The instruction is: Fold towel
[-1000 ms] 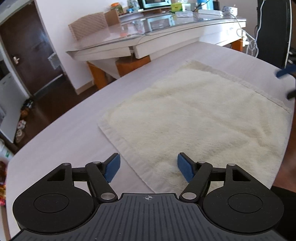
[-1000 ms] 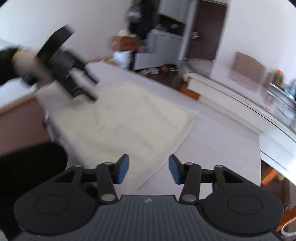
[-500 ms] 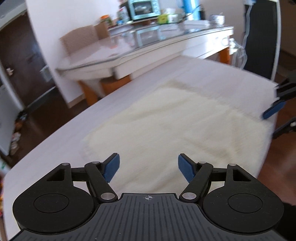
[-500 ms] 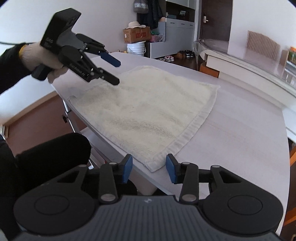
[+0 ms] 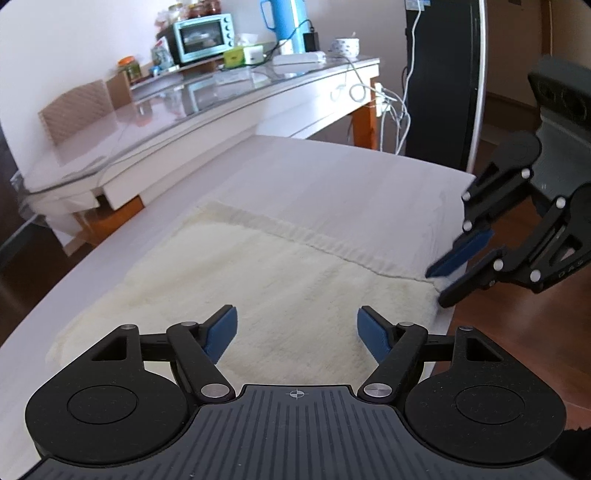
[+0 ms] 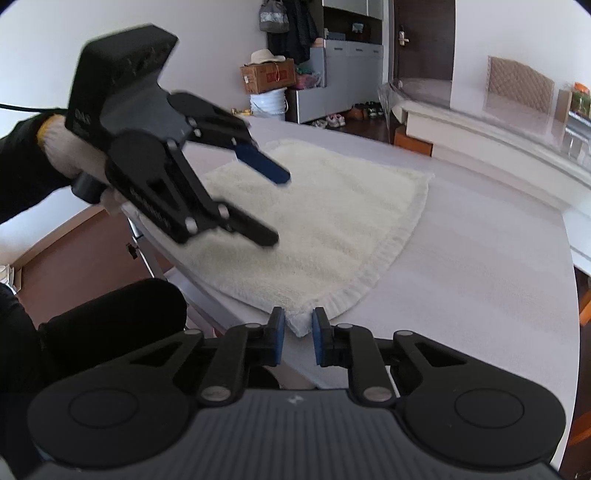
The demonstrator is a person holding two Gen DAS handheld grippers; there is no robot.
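Observation:
A cream towel point(image 5: 266, 280) lies flat on the white table point(image 5: 332, 173); it also shows in the right wrist view point(image 6: 325, 225). My left gripper point(image 5: 295, 328) is open and hovers over the towel's near edge; in the right wrist view it point(image 6: 273, 206) hangs above the towel. My right gripper point(image 6: 298, 334) has its jaws narrowed around the towel's near corner point(image 6: 300, 325), with a small gap still visible on each side. From the left wrist view the right gripper point(image 5: 441, 282) straddles that corner at the table edge.
A glass-topped side table point(image 5: 207, 107) with a toaster oven point(image 5: 201, 37) and a blue kettle point(image 5: 286, 18) stands behind. A black panel point(image 5: 439, 74) stands at the right. My dark-clothed leg point(image 6: 110, 314) is by the table edge. A box and bucket point(image 6: 267, 88) stand far back.
My right gripper has moved onto the towel's near corner and narrowed its jaws around it. My left gripper has swung over the towel toward the right side, still open.

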